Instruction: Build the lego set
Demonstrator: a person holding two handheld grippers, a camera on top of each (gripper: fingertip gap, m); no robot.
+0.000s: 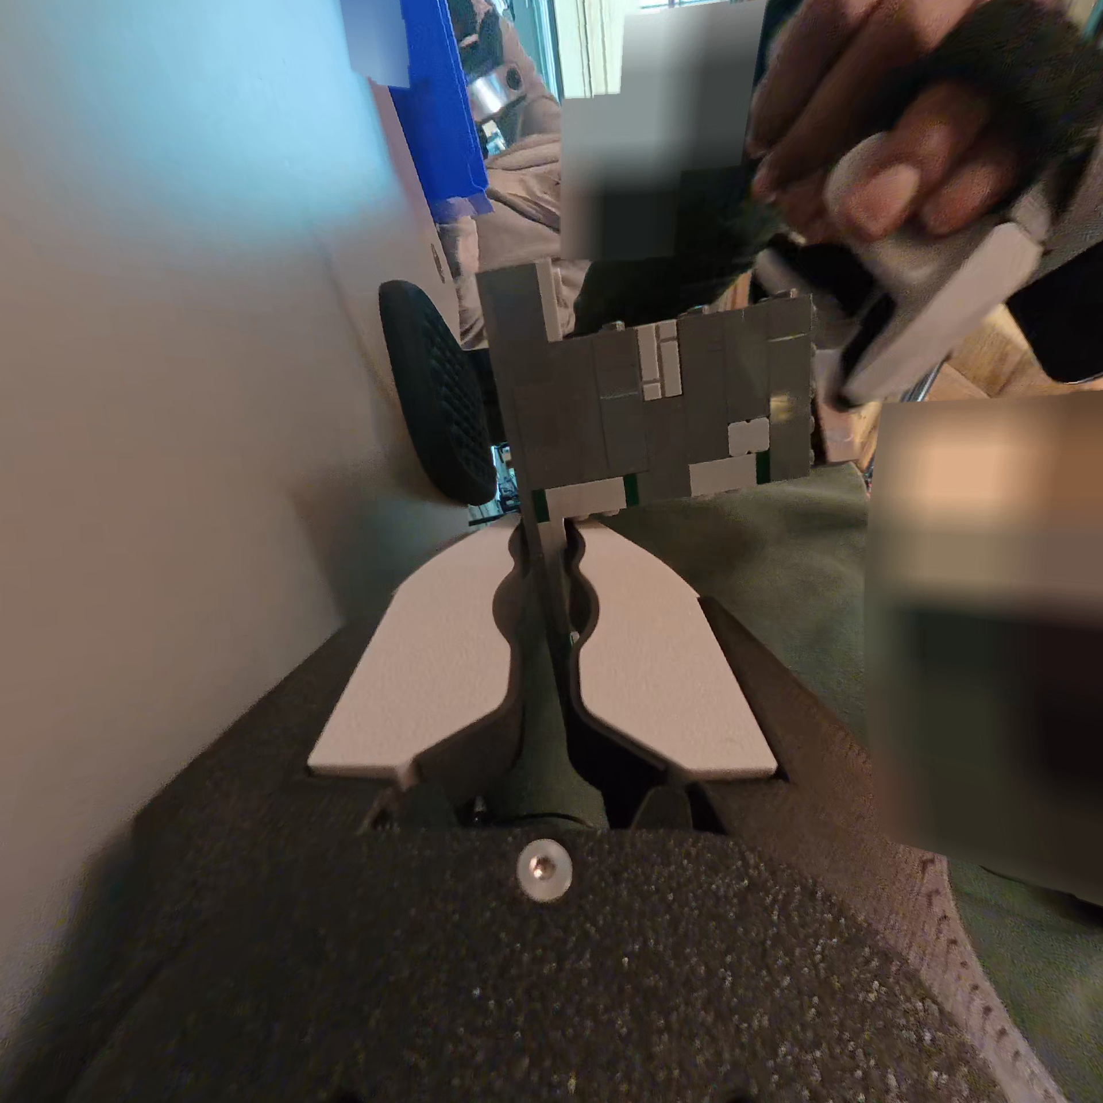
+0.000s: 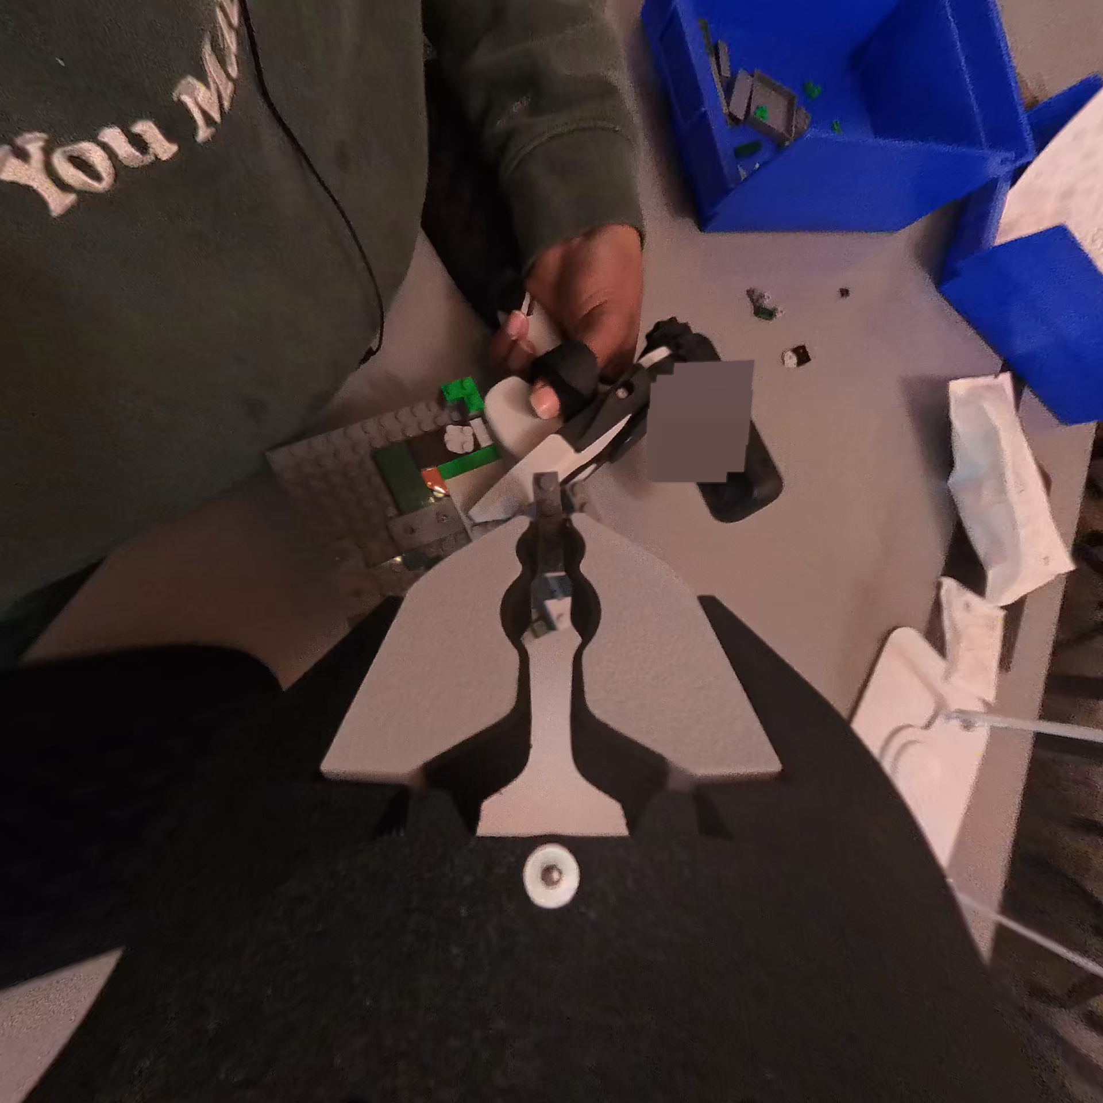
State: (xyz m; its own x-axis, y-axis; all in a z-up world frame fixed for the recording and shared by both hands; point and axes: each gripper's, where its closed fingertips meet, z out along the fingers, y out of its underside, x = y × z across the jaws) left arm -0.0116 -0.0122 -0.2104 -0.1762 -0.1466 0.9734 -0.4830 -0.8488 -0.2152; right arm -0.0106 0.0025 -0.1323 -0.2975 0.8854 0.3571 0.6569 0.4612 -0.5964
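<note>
Grey tabletop (image 2: 835, 418) with blue bins (image 2: 895, 149); left jaws clamped on baseplate (image 1: 627, 406), right jaws pinching small grey brick (image 2: 548, 525)

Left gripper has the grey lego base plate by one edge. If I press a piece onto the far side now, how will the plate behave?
The base plate is thin and patched from many tiles, so it may flex or split at a seam. The left gripper pinches only one edge, so it will probably pivot. Laid flat on the table, it should be steadier.

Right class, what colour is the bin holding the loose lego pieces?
Blue: the bin shows best in the right wrist view, at upper right.
</note>
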